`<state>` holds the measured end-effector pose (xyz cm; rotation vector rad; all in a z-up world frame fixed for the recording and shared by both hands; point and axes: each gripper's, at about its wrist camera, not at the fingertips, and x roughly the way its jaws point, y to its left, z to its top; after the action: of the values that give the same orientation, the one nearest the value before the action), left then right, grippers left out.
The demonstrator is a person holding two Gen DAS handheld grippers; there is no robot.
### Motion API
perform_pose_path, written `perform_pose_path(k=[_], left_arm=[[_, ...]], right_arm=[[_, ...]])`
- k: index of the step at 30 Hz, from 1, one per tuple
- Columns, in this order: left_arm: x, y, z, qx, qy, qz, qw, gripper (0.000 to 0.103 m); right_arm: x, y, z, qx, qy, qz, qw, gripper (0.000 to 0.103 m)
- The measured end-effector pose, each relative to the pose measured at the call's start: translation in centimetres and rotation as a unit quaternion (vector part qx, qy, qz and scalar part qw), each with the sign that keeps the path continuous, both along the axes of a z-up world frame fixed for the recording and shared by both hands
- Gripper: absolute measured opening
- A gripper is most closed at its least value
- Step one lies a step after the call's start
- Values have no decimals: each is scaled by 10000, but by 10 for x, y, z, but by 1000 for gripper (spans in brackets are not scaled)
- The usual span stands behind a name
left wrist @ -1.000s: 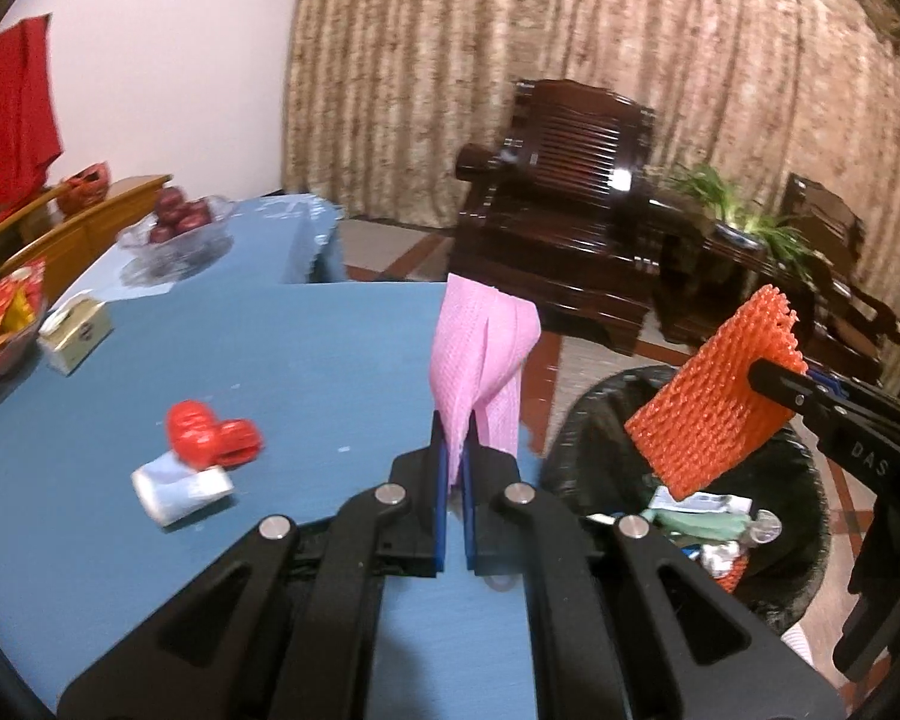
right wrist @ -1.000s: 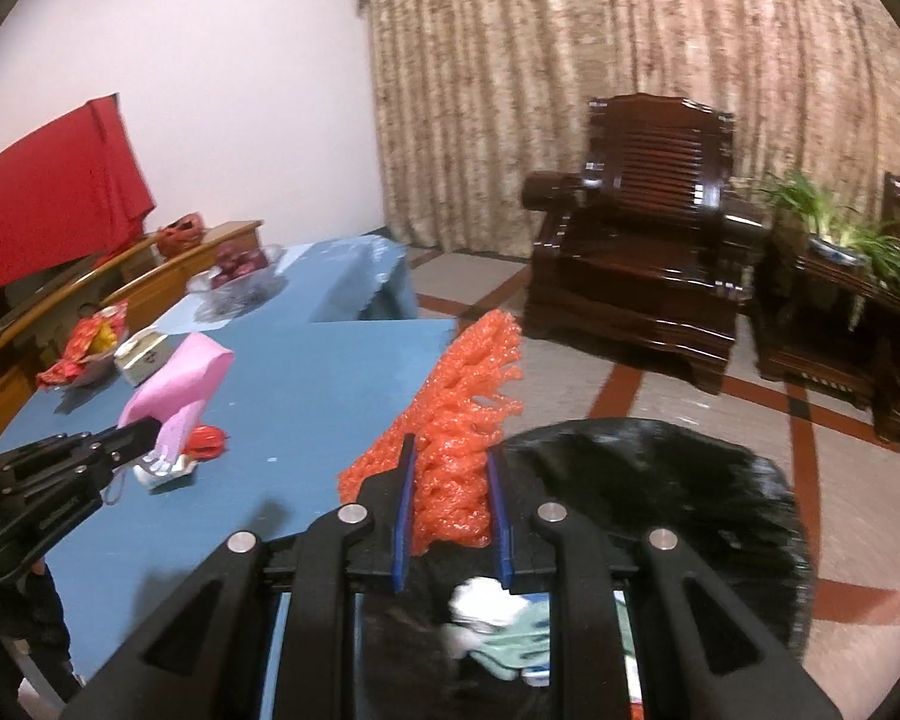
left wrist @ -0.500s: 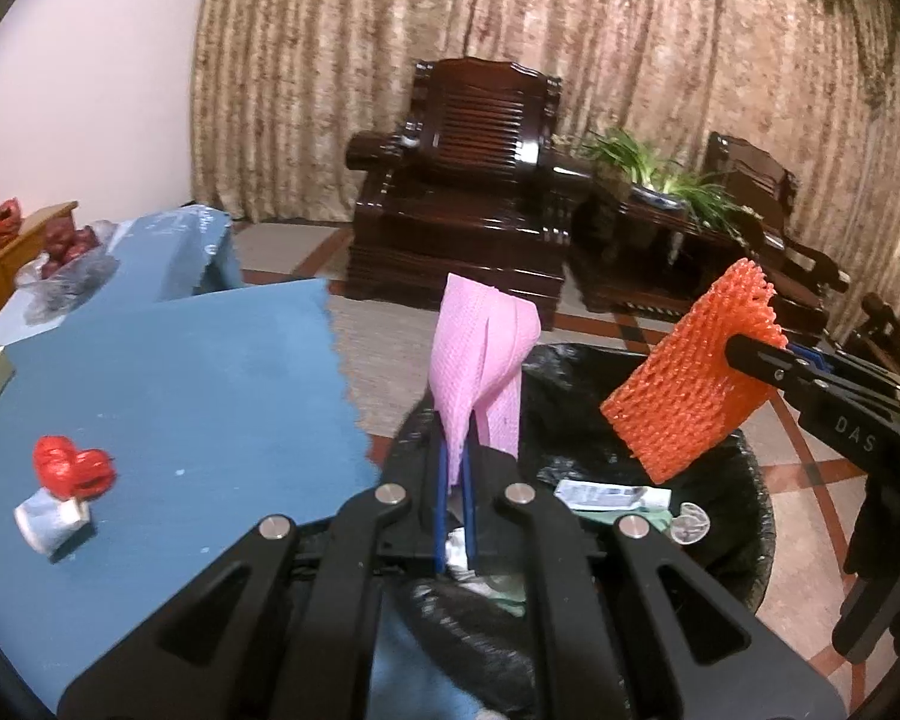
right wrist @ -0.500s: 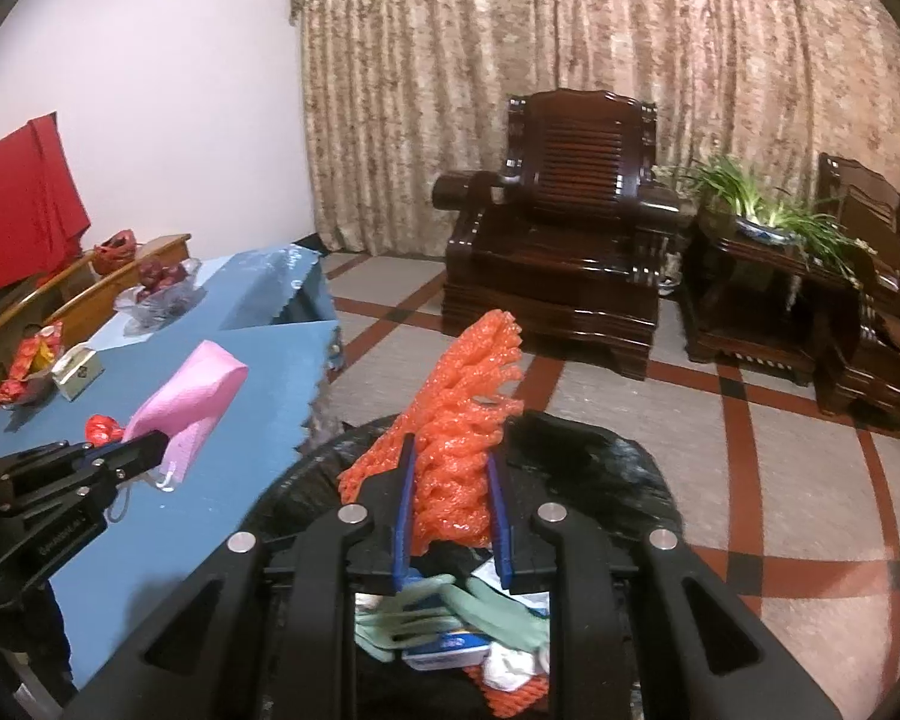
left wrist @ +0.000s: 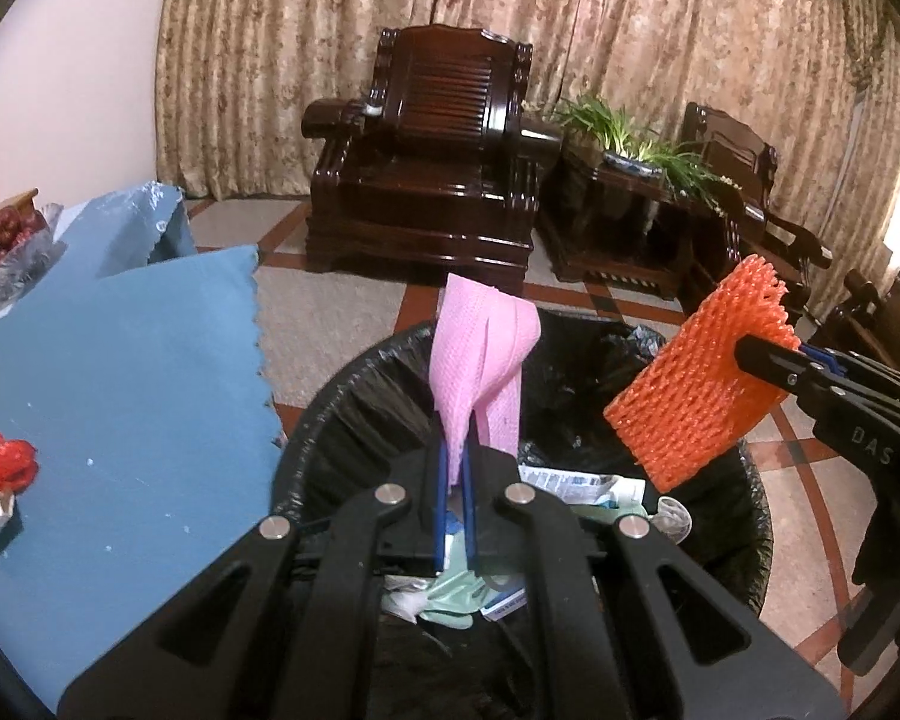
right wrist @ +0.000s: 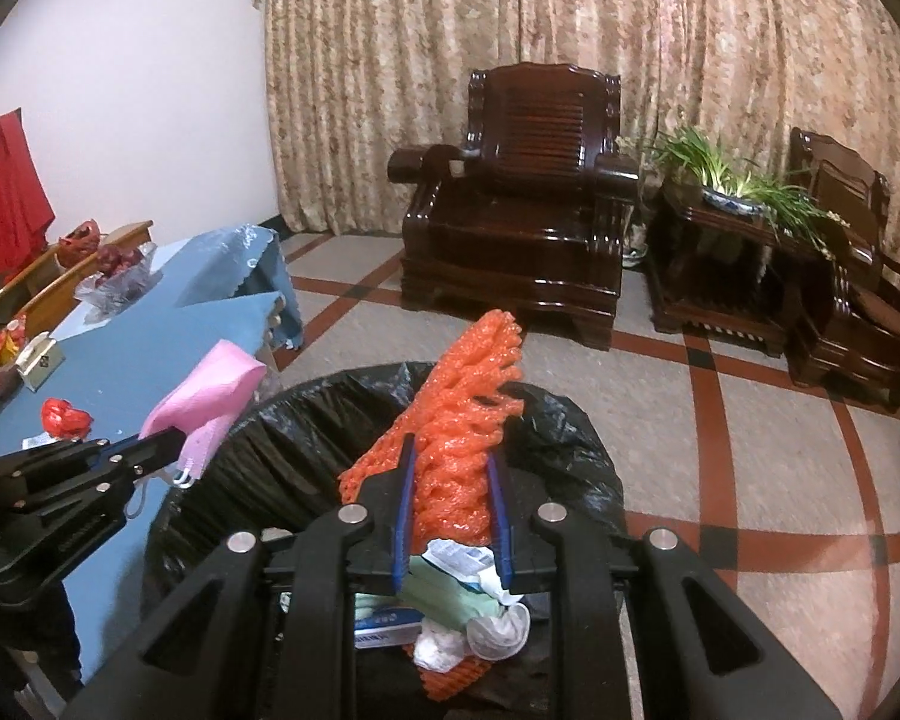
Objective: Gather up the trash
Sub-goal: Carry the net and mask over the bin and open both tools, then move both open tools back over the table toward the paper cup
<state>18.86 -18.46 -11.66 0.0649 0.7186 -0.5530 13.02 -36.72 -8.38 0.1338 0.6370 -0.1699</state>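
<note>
I have the pink face mask (left wrist: 480,360) pinched in my left gripper (left wrist: 456,480) and the orange foam fruit net (right wrist: 456,420) clamped in my right gripper (right wrist: 453,504), both held up over the open mouth of the black-lined trash bin (left wrist: 744,516). Below them the bin holds wrappers and a pale green glove (right wrist: 450,600). Left of the bin, a crumpled red wrapper (left wrist: 0,459) lies on the blue tablecloth (left wrist: 120,396); beyond stands a dark wooden armchair (left wrist: 438,156).
</note>
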Motion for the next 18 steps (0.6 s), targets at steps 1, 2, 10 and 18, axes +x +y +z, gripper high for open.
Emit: perform_pose_path(k=[1,2,10,18], left_arm=[[0,-2,-3,20,19,-12,10000,3],[1,-4,-7,43,39,-23,10000,3],[10,-9,-24,-43,391,-192,9990,25],[5,8,-34,-83,539,-142,9984,61]], right_arm=[[0,-2,-2,7,30,-18,10000,22],[1,-4,-5,16,54,-34,10000,22],[2,-15,-21,32,264,-139,9996,36],[-5,-18,-32,-53,390,-368,9985,79]])
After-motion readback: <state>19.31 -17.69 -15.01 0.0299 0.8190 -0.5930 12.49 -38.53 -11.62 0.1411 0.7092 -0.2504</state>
